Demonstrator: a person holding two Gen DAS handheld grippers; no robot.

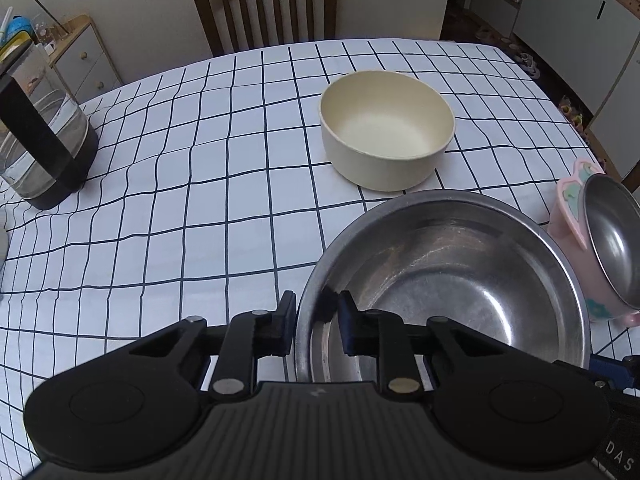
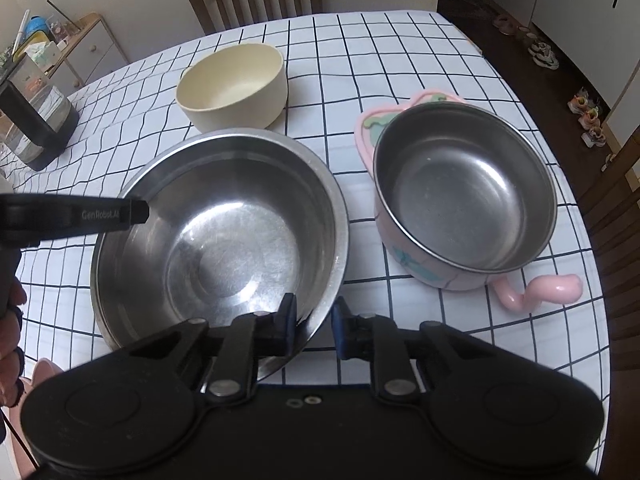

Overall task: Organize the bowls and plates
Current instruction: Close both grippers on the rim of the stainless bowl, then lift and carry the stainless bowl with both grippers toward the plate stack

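- Large steel bowl [image 2: 218,236]: sits upright on the checked tablecloth [image 1: 160,200], toward the table's near edge. It is round, so it has no long axis to line up; what matters is which part of the rim each tool has.
- My left gripper [image 1: 313,322] straddles the bowl's left rim, one pad outside the wall, one inside. Jaws are narrowed to about the wall's thickness and appear to pinch it.
- My right gripper [image 2: 314,322] straddles the rim on the near right side in the same way, inner pad in the bowl, outer pad over the cloth. It appears clamped on the wall too.
- So I hold the bowl at two rim points on roughly opposite sides. My judgement: a level two-handed lift is the coming move, and both hands must rise together or the bowl tips.
- Cream bowl [image 1: 386,130]: beyond the steel bowl toward the table's far edge, near it; I cannot tell if they touch. It looks smaller, so it may nest inside.
- Pink-handled steel bowl [image 2: 466,204]: just beside the steel bowl toward the table's right edge, apart from it, closer to my right hand.
- Glass kettle [image 1: 38,148]: well apart, at the left edge.
- Wooden chair [image 1: 266,4]: behind the far edge.
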